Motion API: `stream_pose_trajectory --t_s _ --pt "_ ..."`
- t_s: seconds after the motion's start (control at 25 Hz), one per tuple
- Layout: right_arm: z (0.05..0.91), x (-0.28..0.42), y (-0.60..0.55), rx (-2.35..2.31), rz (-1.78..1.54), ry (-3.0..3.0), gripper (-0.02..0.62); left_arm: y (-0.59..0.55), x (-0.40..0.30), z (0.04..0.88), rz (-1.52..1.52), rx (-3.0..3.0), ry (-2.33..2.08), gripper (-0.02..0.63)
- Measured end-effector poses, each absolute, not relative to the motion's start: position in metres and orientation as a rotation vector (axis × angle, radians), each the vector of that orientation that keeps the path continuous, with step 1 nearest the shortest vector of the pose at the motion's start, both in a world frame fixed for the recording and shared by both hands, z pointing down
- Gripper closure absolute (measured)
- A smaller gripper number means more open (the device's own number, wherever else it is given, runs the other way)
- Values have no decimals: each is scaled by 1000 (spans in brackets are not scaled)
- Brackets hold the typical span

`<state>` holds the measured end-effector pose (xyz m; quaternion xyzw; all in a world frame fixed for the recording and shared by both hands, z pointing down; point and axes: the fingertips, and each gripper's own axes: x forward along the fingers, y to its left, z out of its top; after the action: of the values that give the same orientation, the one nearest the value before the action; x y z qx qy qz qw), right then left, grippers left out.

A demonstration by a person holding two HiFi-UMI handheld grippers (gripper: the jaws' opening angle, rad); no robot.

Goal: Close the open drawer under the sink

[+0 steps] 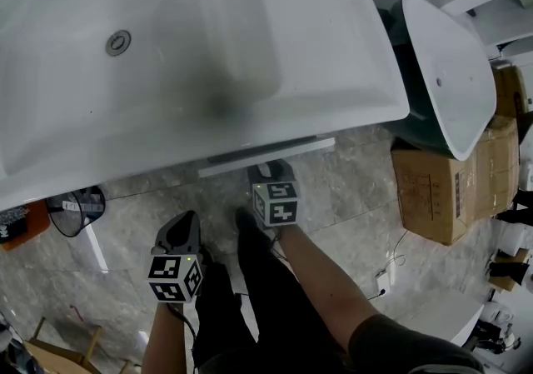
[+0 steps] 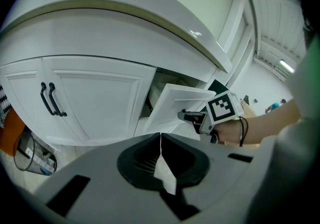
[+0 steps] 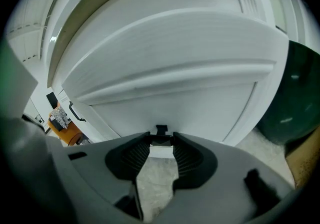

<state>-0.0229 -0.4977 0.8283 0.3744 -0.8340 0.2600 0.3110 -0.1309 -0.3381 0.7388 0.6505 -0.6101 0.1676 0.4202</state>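
The white sink (image 1: pixel 208 47) tops a white cabinet. Its drawer front (image 1: pixel 266 156) sticks out from under the rim, and from the side (image 2: pixel 175 101) it stands ajar. My right gripper (image 1: pixel 268 171) is at that front; the left gripper view shows its tips (image 2: pixel 184 115) meeting the panel. In its own view the right gripper (image 3: pixel 161 140) stands open, a small black handle (image 3: pixel 161 129) at its tips and the drawer front (image 3: pixel 170 103) filling the picture. My left gripper (image 1: pixel 181 222) hangs lower left, away from the cabinet, and its jaws (image 2: pixel 160 135) are shut on nothing.
Two cabinet doors with black handles (image 2: pixel 50 99) are left of the drawer. A second white basin (image 1: pixel 450 72) leans over cardboard boxes (image 1: pixel 450 189) on the right. A wire bin (image 1: pixel 75 207) and an orange object (image 1: pixel 21 222) sit at the left. The person's legs (image 1: pixel 250 281) stand on the grey floor.
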Motion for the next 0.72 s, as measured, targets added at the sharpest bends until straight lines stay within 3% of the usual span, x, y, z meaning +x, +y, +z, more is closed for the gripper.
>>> stream_pose_trajectory --t_s 0.72 --pt "826 -55 -552 988 715 -2234 445 -360 -137 741 403 1605 -1564 591"
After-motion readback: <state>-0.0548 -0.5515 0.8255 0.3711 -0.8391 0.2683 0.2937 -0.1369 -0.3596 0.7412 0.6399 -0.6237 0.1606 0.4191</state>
